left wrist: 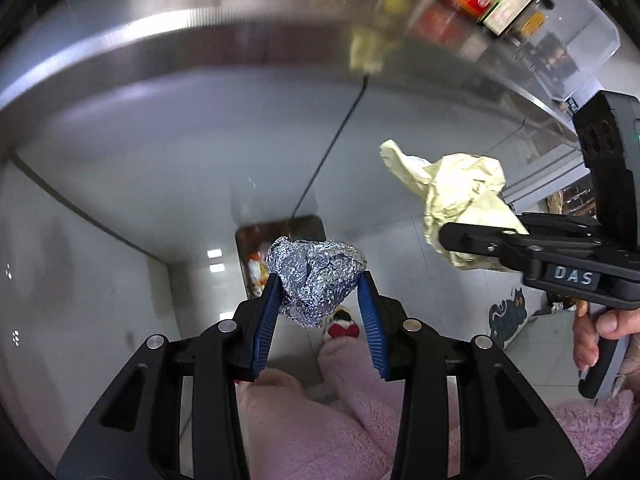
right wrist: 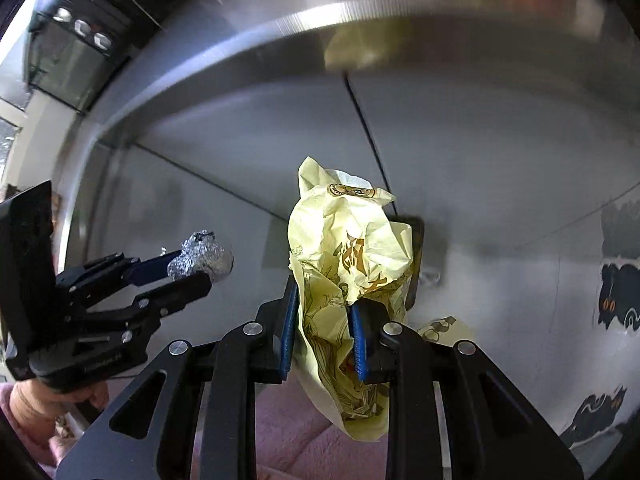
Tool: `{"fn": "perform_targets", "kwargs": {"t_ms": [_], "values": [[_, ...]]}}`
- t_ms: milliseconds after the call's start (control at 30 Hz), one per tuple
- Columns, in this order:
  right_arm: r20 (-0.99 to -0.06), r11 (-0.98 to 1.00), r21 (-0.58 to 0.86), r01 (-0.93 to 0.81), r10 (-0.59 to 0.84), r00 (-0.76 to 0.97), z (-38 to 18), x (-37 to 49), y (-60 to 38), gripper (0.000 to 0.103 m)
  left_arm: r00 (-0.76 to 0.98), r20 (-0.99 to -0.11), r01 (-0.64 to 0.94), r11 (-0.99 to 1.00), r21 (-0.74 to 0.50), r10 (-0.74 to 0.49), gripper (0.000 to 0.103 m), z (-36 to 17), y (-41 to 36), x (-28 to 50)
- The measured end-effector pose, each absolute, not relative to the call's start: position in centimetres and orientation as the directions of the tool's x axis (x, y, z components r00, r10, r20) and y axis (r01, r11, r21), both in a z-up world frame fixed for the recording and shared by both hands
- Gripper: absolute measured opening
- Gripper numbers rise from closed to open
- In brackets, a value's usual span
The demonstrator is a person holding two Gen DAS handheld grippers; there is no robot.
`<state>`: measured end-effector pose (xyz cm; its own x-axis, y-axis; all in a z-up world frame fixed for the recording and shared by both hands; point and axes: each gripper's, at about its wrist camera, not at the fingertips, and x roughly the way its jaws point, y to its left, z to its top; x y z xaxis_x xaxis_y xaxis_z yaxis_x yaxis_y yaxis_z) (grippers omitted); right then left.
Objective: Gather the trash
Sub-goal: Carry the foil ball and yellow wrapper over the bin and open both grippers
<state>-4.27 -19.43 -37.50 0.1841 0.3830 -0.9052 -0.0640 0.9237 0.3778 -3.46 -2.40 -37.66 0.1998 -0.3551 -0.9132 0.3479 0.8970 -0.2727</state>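
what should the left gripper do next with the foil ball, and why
Probably carry it forward and lower over the open bin, then release. The left gripper is shut on the foil ball, held in the air with the bin opening just behind it. The right gripper holds the yellow wrapper alongside, so both pieces look ready to drop.

"DAS" on right tongs, seemingly.

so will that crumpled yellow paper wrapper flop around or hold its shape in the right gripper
The crumpled yellow paper wrapper probably flops: its loose end sticks out unsupported. It looks light and thin, and likely crushes further where the right gripper pinches it.
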Motion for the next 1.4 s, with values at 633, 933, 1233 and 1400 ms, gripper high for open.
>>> {"fn": "perform_targets", "kwargs": {"t_ms": [633,933,1233,1400], "values": [[-0.918,0.913,0.397,0.096,0.395,0.045,-53.4,0.0,-18.2,0.027,0.025,-0.953,0.296,0.912,-0.283,-0.303,0.038,-54.9,-3.6,0.7],[-0.928,0.921,0.372,0.119,0.367,0.058,-53.0,0.8,-17.9,0.039,-0.01,-0.95,0.293,0.907,-0.302,-0.313,0.04,-56.3,-4.1,1.6],[-0.932,0.924,0.36,0.13,0.35,0.089,-51.9,1.0,-18.4,0.068,0.023,-0.956,0.277,0.921,-0.275,-0.292,0.062,-55.1,-3.8,2.1],[-0.934,0.927,0.351,0.134,0.337,0.114,-50.5,0.9,-18.7,0.083,0.058,-0.962,0.275,0.931,-0.241,-0.267,0.077,-53.6,-3.7,2.2]]}}
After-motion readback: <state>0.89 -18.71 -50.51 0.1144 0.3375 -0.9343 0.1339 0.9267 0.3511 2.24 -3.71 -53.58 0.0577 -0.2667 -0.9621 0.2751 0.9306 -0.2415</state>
